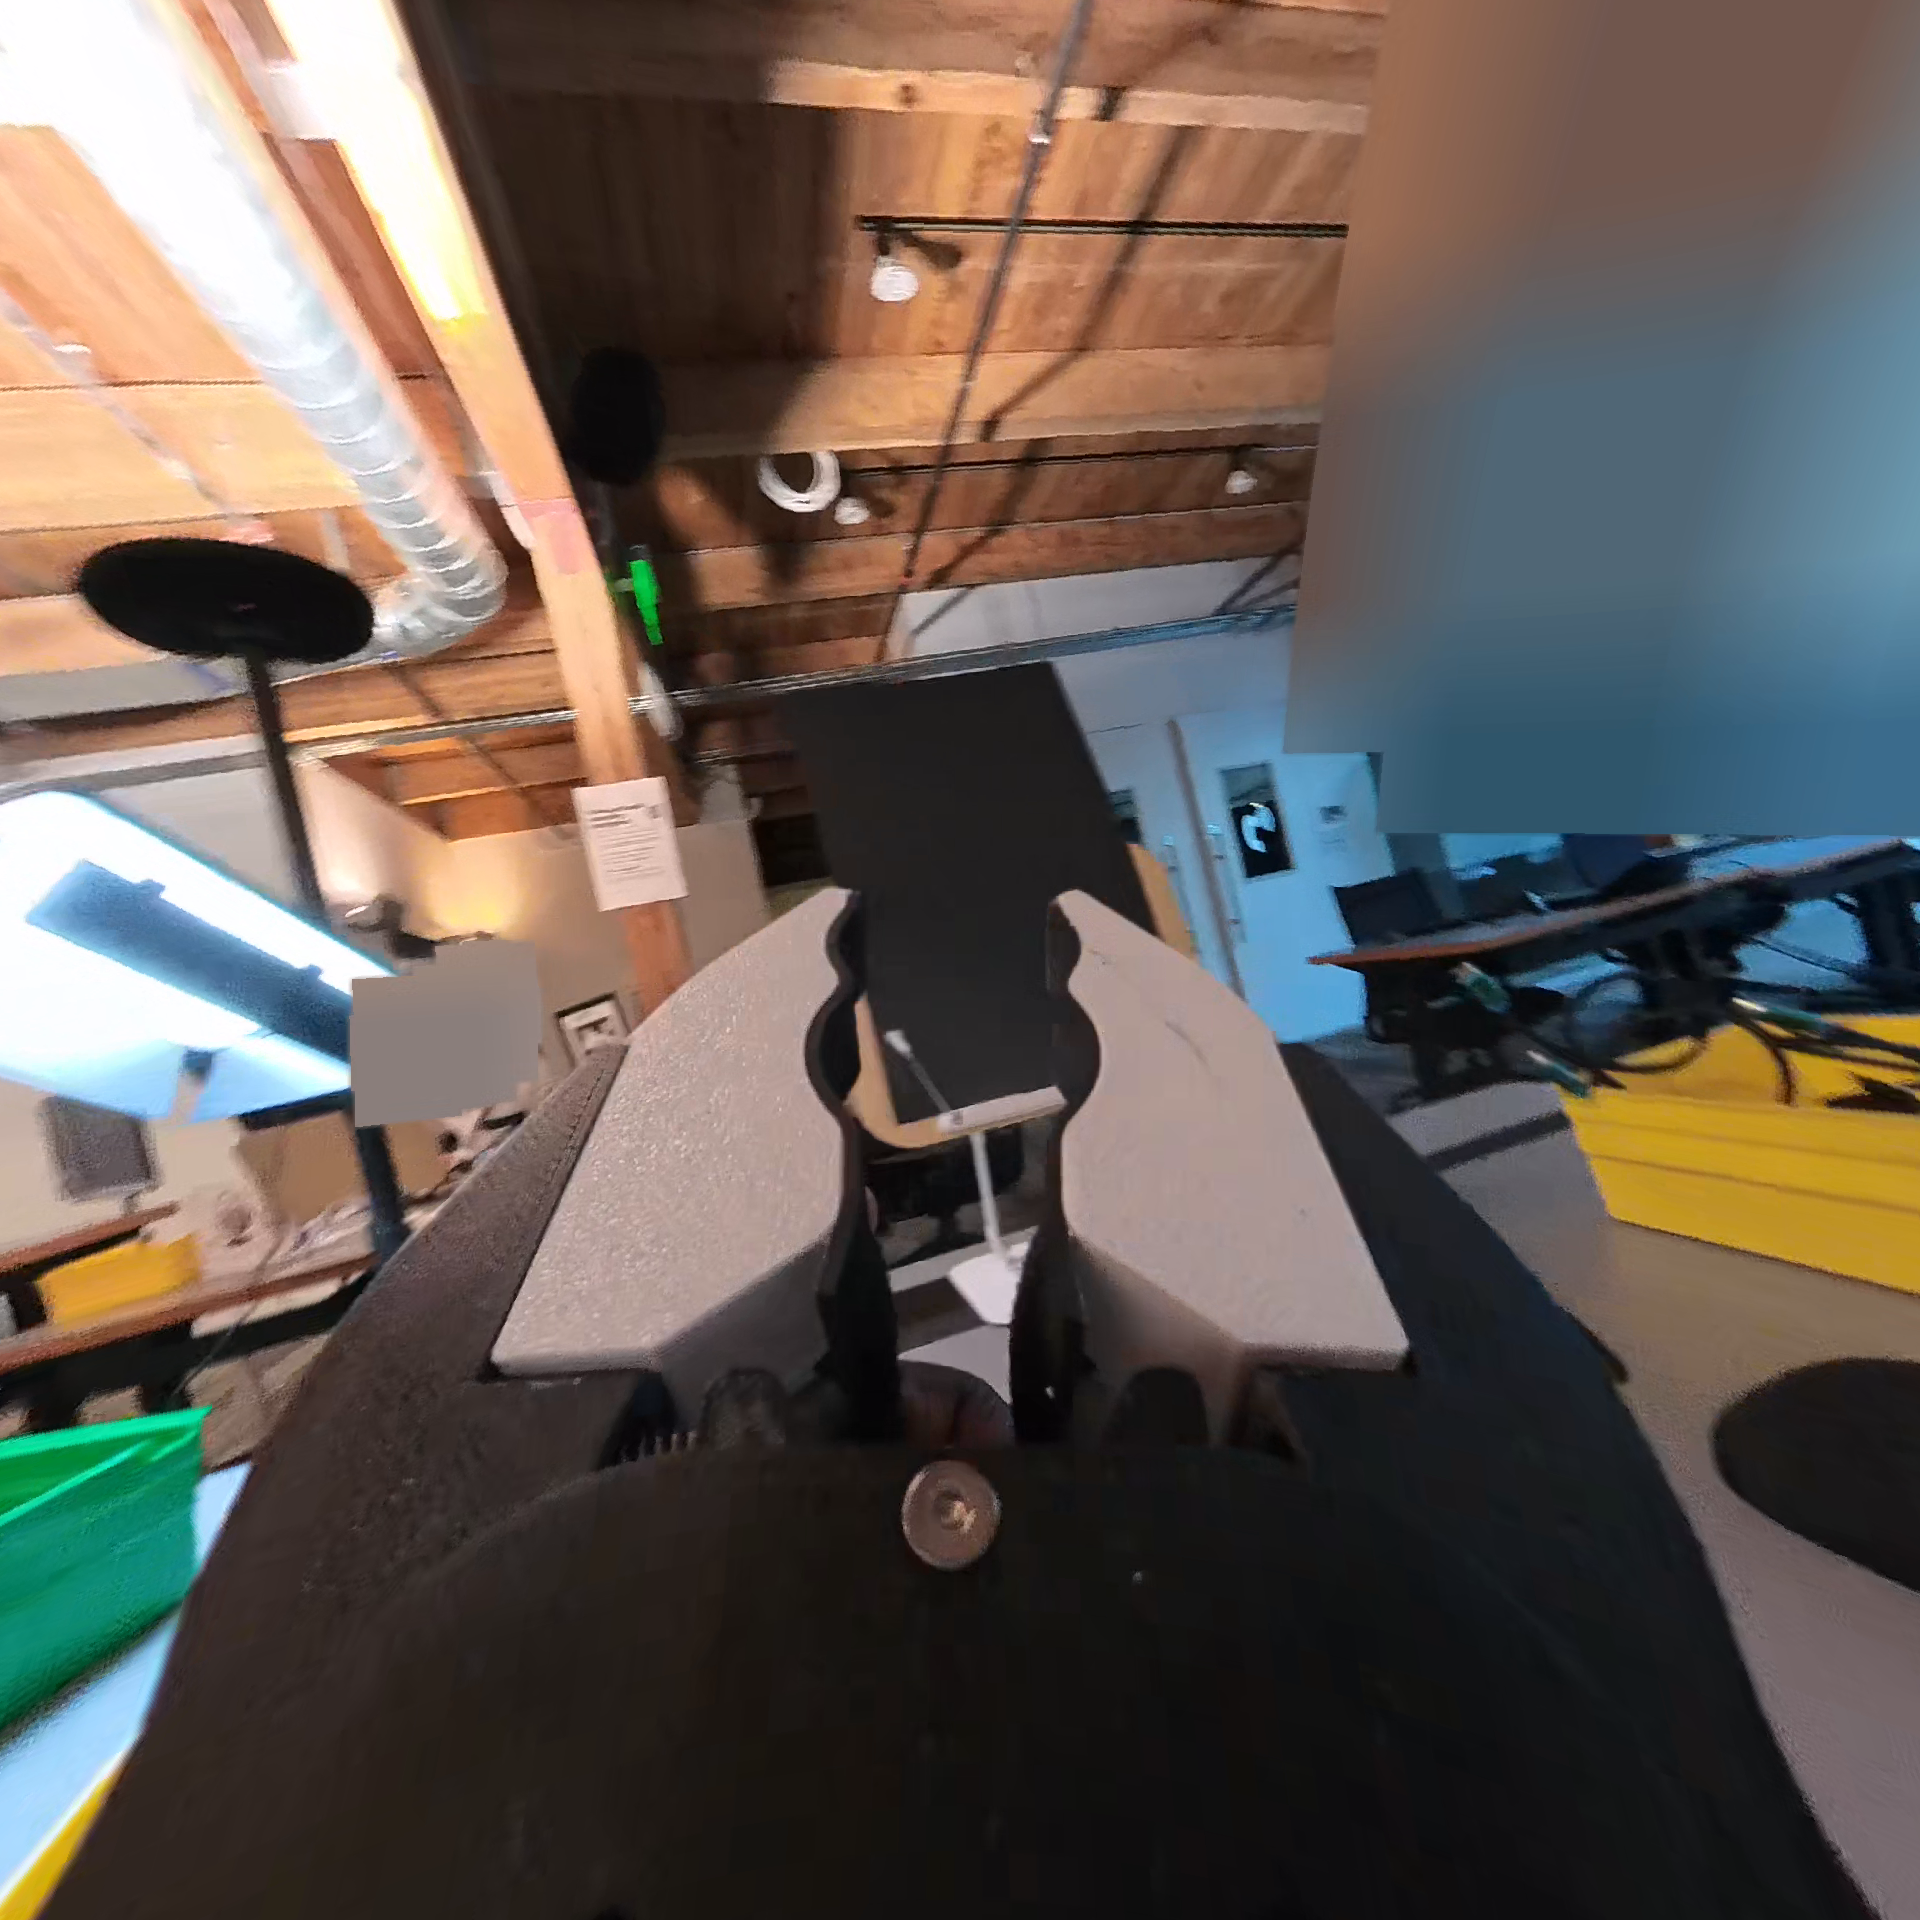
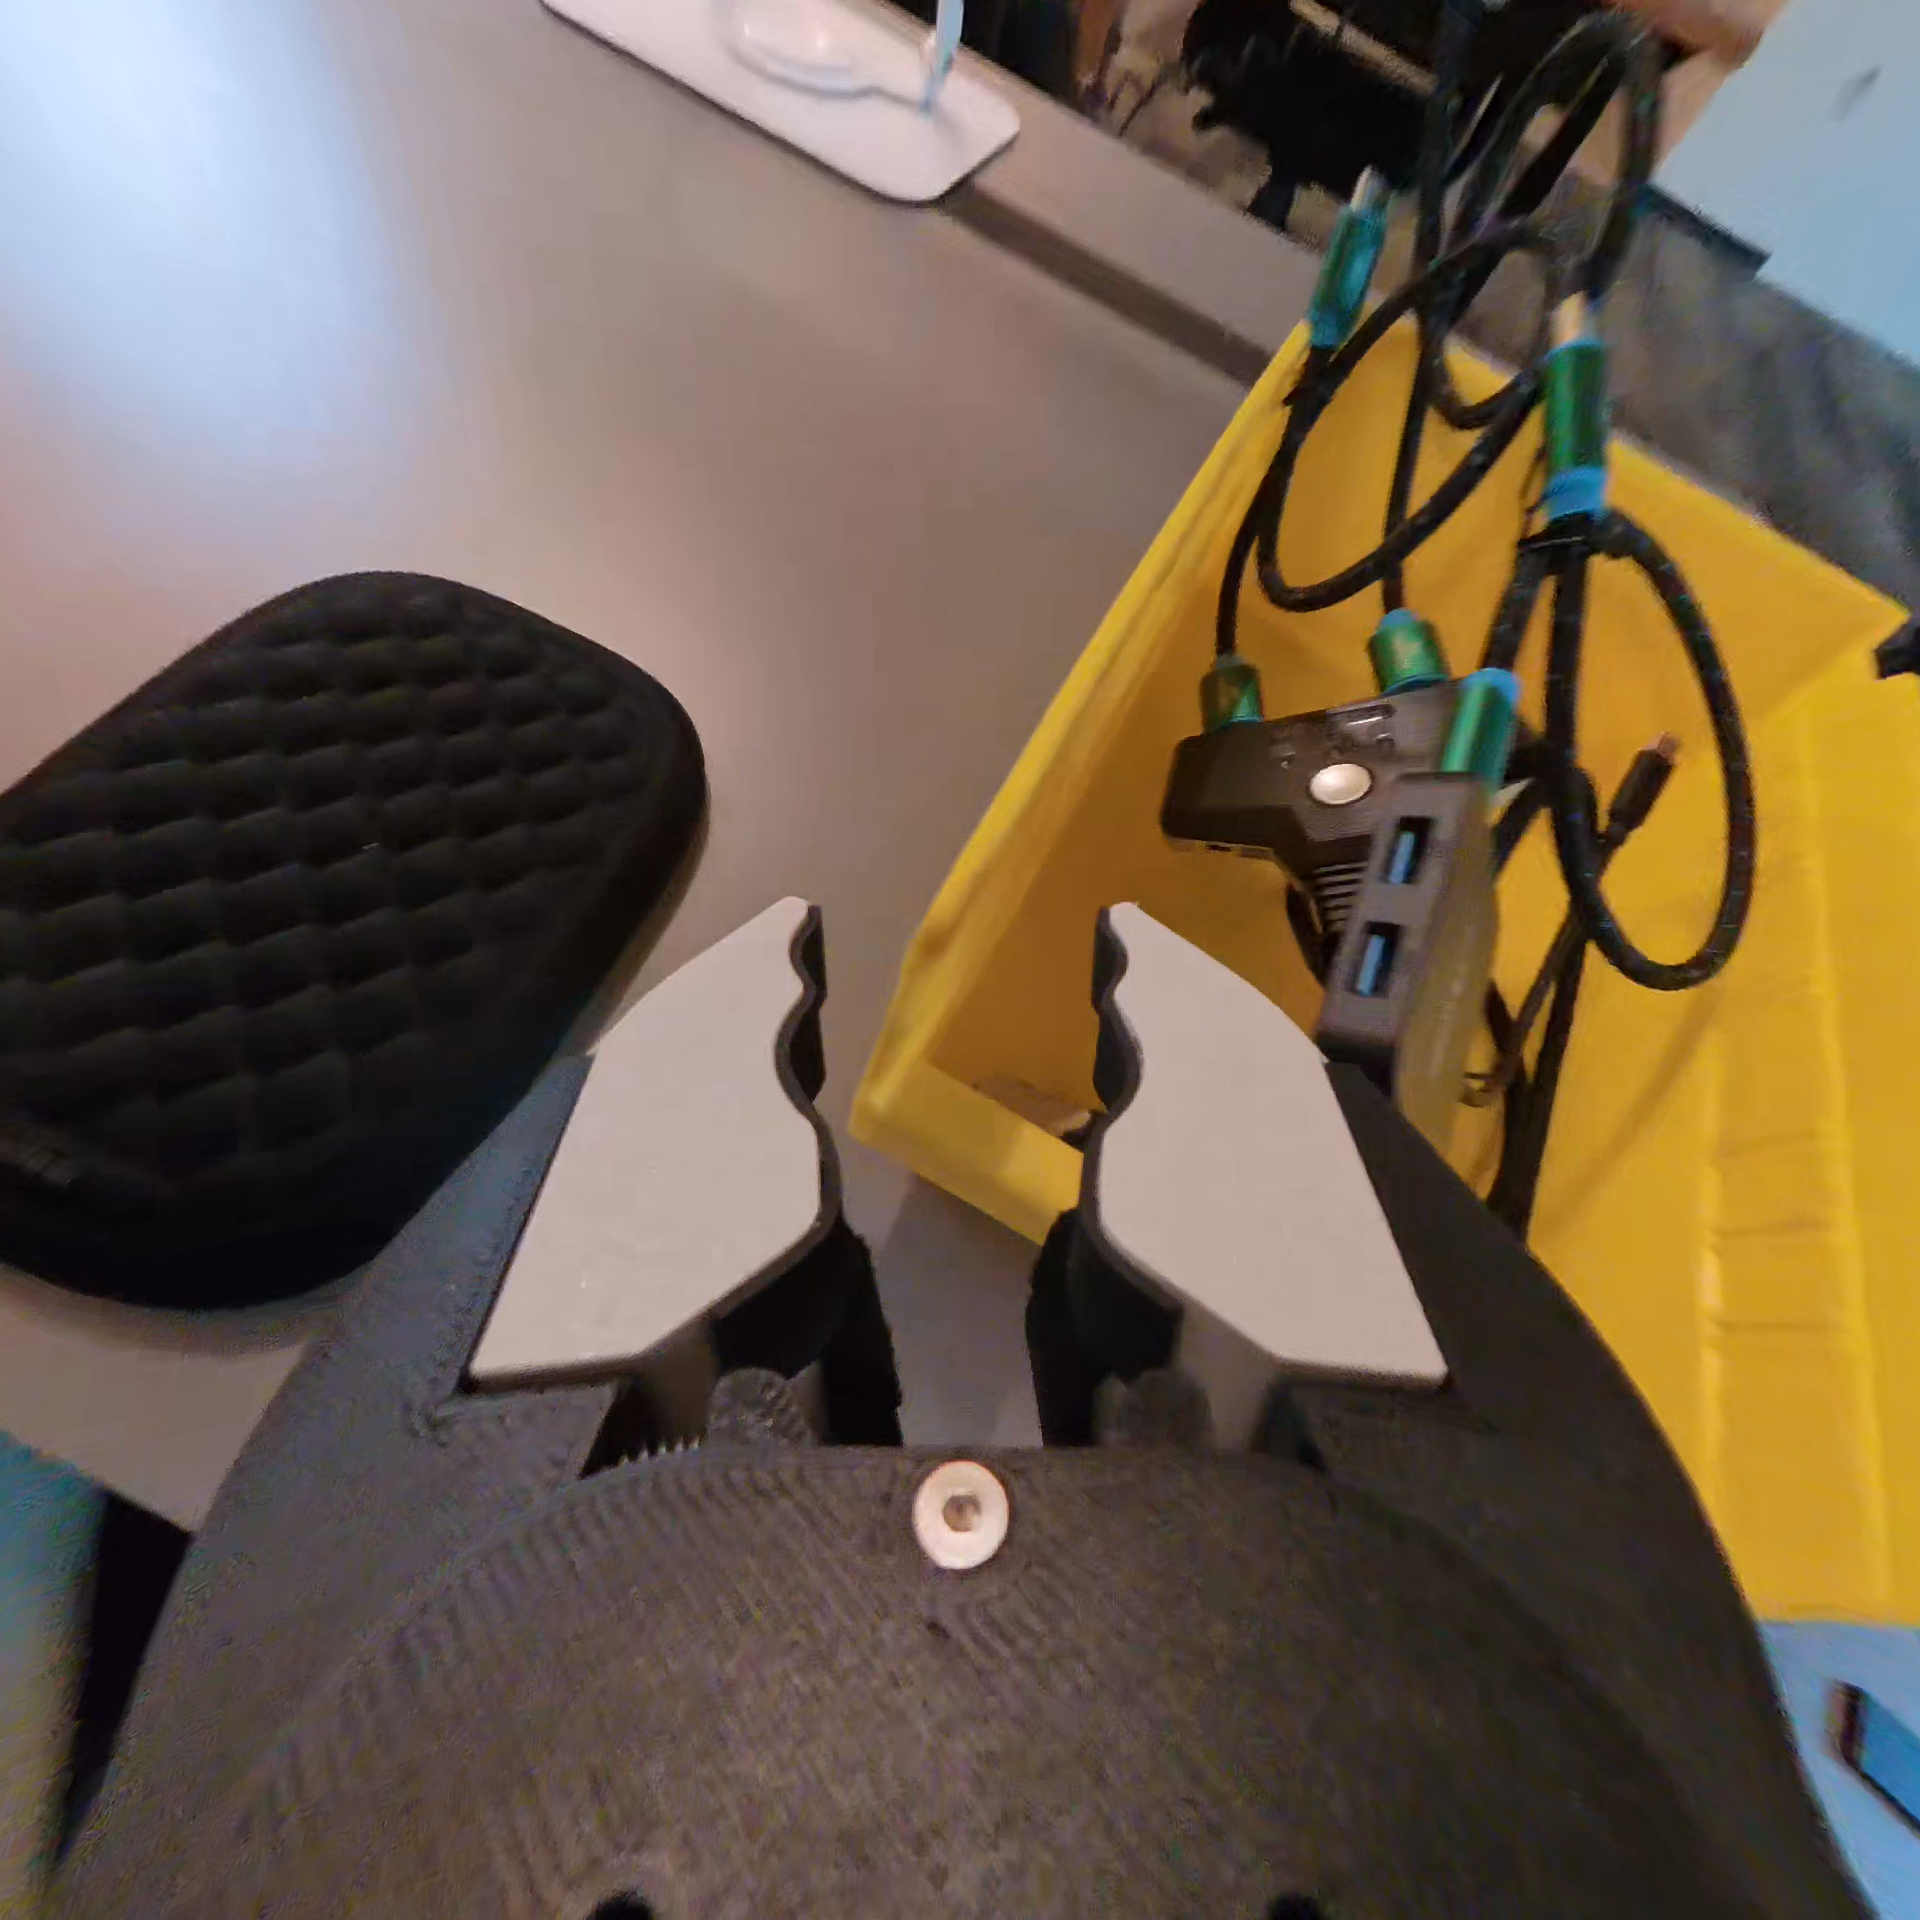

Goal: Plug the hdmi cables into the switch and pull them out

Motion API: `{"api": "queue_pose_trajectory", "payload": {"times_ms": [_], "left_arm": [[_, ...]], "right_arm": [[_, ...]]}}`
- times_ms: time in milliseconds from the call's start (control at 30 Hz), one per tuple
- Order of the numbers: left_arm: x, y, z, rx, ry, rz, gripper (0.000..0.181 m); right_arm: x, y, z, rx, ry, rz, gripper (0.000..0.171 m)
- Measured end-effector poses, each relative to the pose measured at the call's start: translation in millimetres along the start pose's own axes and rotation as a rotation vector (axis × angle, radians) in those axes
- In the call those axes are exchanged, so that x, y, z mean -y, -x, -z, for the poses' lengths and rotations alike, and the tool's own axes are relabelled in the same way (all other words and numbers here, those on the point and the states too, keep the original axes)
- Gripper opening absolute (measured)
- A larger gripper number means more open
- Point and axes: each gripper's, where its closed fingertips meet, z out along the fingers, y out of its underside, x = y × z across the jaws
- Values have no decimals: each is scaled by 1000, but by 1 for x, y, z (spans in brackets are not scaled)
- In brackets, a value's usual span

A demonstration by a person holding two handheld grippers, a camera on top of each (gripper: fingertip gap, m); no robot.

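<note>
HDMI cables (image 2: 1558,436), black braided with green plugs, sit looped in the yellow bin (image 2: 1091,727), several of them seated in the black switch (image 2: 1299,790) there. Right gripper (image 2: 961,940) hovers at the bin's near corner, jaws apart and empty, a black padded rest (image 2: 312,914) on the grey table (image 2: 623,416) beside it. Left gripper (image 1: 956,925) tilts up toward the wooden ceiling (image 1: 1039,395), jaws parted, holding nothing.
</note>
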Motion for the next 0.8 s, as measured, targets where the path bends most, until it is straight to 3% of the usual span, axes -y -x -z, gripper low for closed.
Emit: {"api": "queue_pose_trajectory", "payload": {"times_ms": [100,133,233,467,800], "left_arm": [[-2,37,16,141,-40,68,29],[-2,44,20,161,-54,107,29],[-1,54,26,174,-90,173,29],[-20,56,26,225,41,-61,29],[-36,54,24,208,113,-135,29]], "right_arm": [[-11,-2,-21,-82,123,84,21],[-11,0,-27,-102,140,149,18],[1,7,-42,-114,157,264,22],[35,15,-93,-113,141,276,25],[85,86,-141,-23,117,327,27]]}}
